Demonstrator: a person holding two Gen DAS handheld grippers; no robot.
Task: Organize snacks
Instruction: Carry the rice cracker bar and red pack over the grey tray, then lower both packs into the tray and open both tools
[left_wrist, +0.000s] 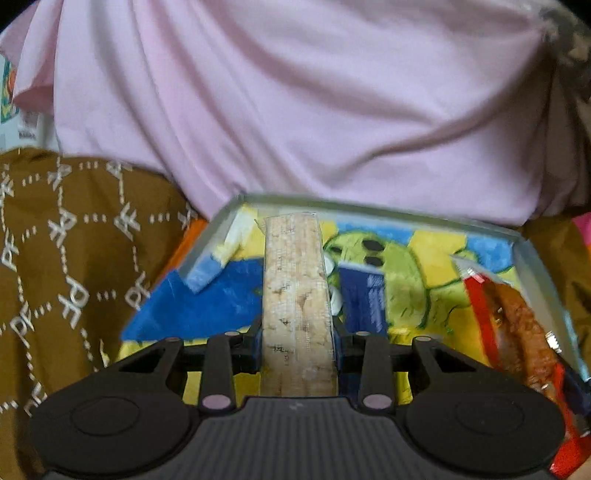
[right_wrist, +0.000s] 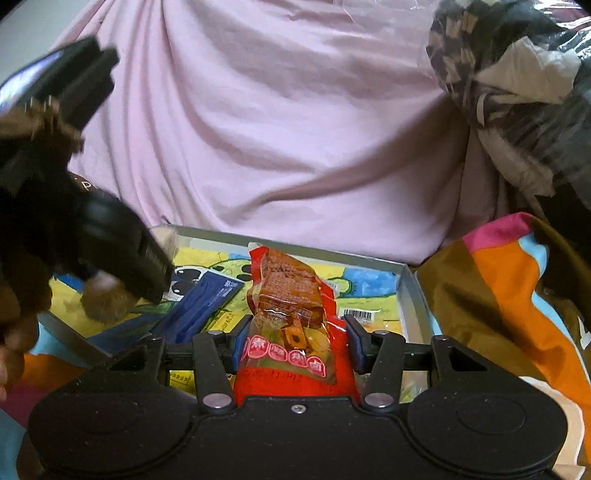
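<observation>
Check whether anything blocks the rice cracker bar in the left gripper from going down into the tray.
Partly. The rice cracker bar, clamped in the left gripper, hangs over the tray. A dark blue packet lies on the tray floor just right of it. The floor further left looks free.

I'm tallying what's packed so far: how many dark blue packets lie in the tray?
1 visible: the dark blue packet lies slanted on the tray floor, left of the red snack pack. Others may be hidden.

The left gripper (right_wrist: 122, 266) was blurred in the right wrist view, hiding part of the box (right_wrist: 408, 295), whose printing was too small to read.
</observation>
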